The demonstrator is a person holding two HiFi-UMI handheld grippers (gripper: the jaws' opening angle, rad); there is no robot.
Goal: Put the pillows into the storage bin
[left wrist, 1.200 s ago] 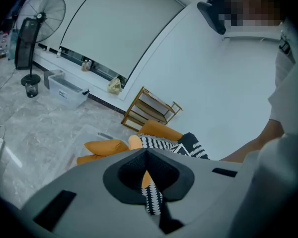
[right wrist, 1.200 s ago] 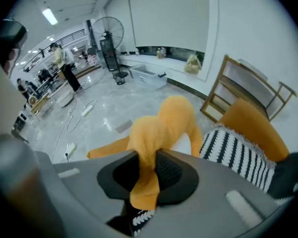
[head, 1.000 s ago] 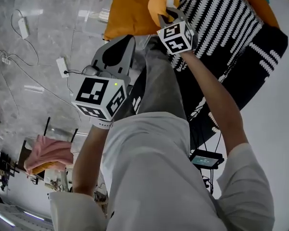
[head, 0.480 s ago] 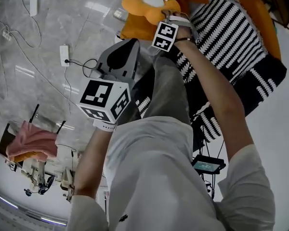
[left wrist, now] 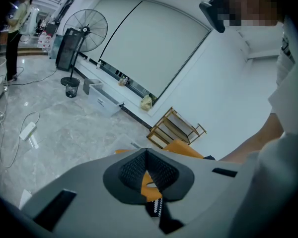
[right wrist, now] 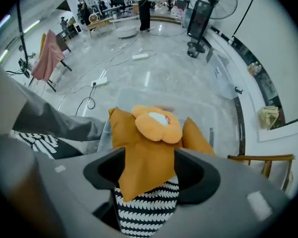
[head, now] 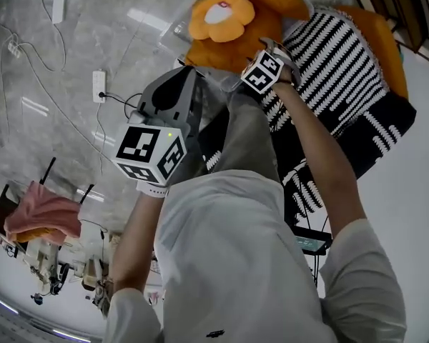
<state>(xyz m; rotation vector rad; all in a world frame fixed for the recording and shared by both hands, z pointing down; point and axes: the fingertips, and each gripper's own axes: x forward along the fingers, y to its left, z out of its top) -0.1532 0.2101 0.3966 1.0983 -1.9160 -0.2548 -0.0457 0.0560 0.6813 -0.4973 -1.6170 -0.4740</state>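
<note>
the right tongs (right wrist: pixel 150 165) hung point-down over the near edge of the storage bin (right wrist: pixel 218 123). their jaws had just been opening and stood released. a corner of the orange pillow (head: pixel 225 20) showed in the gap between them, but neither pad pressed on it. the left tongs (left wrist: pixel 145 152) were clenched tip to tip on nothing, held short of the bin on the person's side.

the orange pillow appeared to sit in the clear bin with its flower face up, though one corner trailed out over the bin's near edge. that corner lay on the black-and-white pillow (head: pixel 329 34), which was outside the bin, just beside it toward the person.

the nearest risk looked to be that loose corner. since it lay between the open jaws, a careless lift could have snagged the cloth and dragged the pillow back out of the bin. left draped over the edge, the pillow might also have slid out under its own weight.

the black-and-white pillow looked bulky next to the bin. forcing it in could have tipped the light, clear bin or squeezed the orange pillow out. the left tongs would have had to open before they could help carry it.
</note>
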